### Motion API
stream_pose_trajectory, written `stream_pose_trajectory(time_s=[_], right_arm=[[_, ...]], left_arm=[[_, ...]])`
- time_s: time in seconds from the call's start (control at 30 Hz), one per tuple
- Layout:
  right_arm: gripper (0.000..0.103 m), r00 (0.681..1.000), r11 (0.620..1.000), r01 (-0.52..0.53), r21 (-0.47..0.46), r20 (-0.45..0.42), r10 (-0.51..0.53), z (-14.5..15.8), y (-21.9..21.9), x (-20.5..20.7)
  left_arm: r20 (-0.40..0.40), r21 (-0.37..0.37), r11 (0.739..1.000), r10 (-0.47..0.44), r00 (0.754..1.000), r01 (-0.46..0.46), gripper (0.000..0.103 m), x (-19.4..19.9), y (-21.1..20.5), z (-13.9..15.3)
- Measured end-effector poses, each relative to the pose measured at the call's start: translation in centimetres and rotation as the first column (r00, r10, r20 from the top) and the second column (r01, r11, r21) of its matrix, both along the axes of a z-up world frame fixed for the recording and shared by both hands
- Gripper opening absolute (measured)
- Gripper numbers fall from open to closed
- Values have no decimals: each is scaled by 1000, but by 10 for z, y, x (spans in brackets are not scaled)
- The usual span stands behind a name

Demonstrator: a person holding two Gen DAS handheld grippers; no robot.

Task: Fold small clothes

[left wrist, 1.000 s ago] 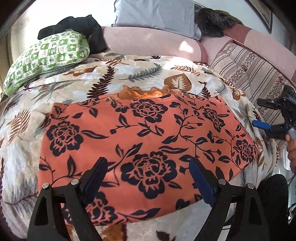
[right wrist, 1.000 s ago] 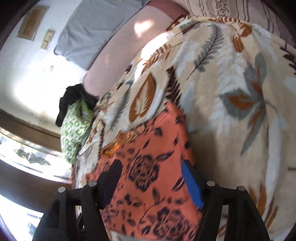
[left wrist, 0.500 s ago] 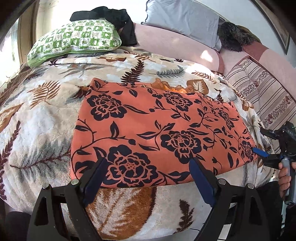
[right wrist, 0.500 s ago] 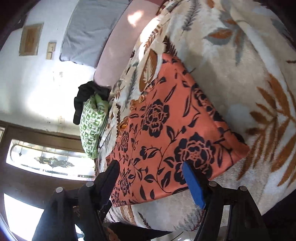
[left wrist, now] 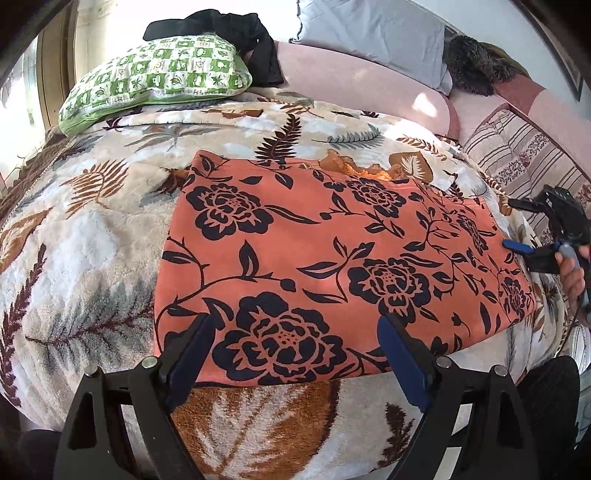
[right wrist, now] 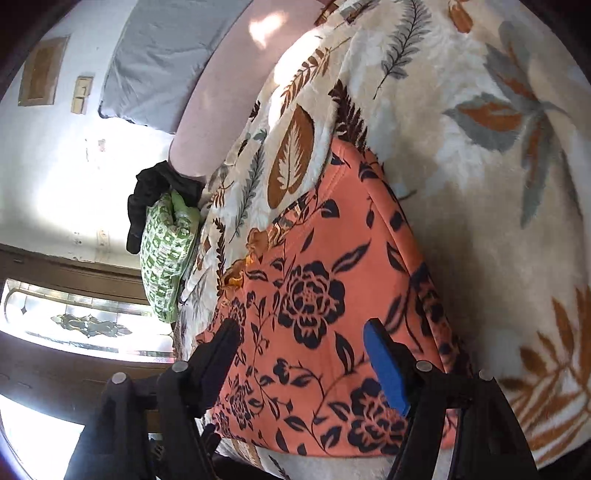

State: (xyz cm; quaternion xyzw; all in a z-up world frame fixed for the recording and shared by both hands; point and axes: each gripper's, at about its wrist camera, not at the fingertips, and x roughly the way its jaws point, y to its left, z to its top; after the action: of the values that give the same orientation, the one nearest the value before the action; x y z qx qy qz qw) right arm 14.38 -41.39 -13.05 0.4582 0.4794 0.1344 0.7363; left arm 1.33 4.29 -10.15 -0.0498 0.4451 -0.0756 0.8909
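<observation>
The orange floral garment (left wrist: 332, 258) lies flat on the leaf-patterned blanket (left wrist: 92, 240), folded into a wide rectangle, with a strip of orange lace trim (left wrist: 354, 166) showing at its far edge. In the left wrist view its near edge runs between the 2 fingers of the left gripper (left wrist: 291, 354), which hangs over that edge with its jaws wide apart, nothing between the pads and no clear contact with the cloth. In the right wrist view the garment (right wrist: 317, 314) fills the space ahead of the right gripper (right wrist: 303, 354), whose jaws also stand well apart above the fabric near its short end; they grip nothing. From the left view that right gripper (left wrist: 517, 229) sits just beside the garment's right edge, held by a hand (left wrist: 572, 273). Farther back are a green patterned pillow (left wrist: 155, 81), a black garment (left wrist: 221, 29) and a grey pillow (left wrist: 369, 33).
</observation>
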Motion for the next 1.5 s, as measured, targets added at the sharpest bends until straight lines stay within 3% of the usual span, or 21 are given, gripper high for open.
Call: stream_pose_trajectory(time_s=[0.1,0.17,0.23,0.33,0.43,0.57,0.67,0.73,0.87,1.07,1.27,1.43,1.5], right_arm=[[73,1000,1000,8,-8,-5,-8,-11,-10,44],[73,995,997,66,-46,-67,-69,-32,-26,64],[73,989,990,139,16,-52,-138,-28,-36,58],[73,992,987,105,-121,89,-94,19,-20,20],[79,986,997,59,-45,158,-51,34,-4,-47],[79,995,998,43,44,83,-46,2,22,-124],[79,993,986,115,124,1,-116,-36,25,-152],[80,989,973,149,176,-45,-143,-53,20,-156],[80,983,960,182,211,-34,-179,-55,9,-149],[80,969,945,247,212,-62,-240,-56,0,-136],[80,957,937,290,196,-40,-288,-50,-6,-130],[80,951,935,307,179,-18,-309,-49,-11,-117],[80,952,935,303,184,-19,-305,-51,-11,-114]], left_arm=[[-4,-2,1000,18,1000,-18,90,4,4,-1],[-26,0,1000,25,999,-25,90,10,4,-3],[-24,13,999,33,999,-32,90,15,3,-2],[-25,13,999,36,999,-36,90,22,-1,1],[-19,20,999,30,999,-30,90,25,-11,6],[-28,47,999,9,1000,-8,90,25,-26,11],[-47,74,997,-3,999,7,90,23,-36,13],[-48,86,996,-15,999,20,90,22,-42,16],[-42,106,994,-16,999,20,90,21,-50,21],[-52,129,991,-32,998,39,90,26,-59,22],[-56,107,993,-41,998,47,90,41,-71,18],[-93,115,989,-82,992,93,90,64,-98,-3],[-137,154,981,-96,986,117,90,71,-108,-21]])
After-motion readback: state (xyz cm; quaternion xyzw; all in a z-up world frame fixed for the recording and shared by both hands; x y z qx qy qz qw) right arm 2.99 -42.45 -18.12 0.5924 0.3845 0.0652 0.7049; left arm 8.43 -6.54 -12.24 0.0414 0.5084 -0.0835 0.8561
